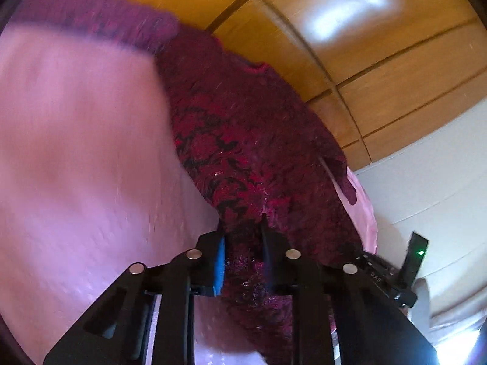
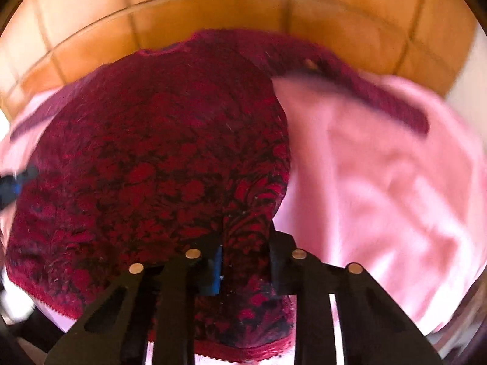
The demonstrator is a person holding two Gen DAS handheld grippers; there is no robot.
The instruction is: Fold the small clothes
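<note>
Both the left gripper [image 1: 242, 243] and the right gripper [image 2: 245, 254] pinch the red garment's [image 2: 152, 167] hem; the thick knit may slip free when lifted.

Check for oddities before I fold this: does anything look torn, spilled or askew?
Nothing stands out. The dark red patterned garment lies on the pink cloth, its hem gripped by both tongs, left and right. Blur hides detail.

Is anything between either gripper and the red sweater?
Nothing visible. The left gripper and the right gripper each already pinch the red sweater at its hem, over the pink cover.
</note>
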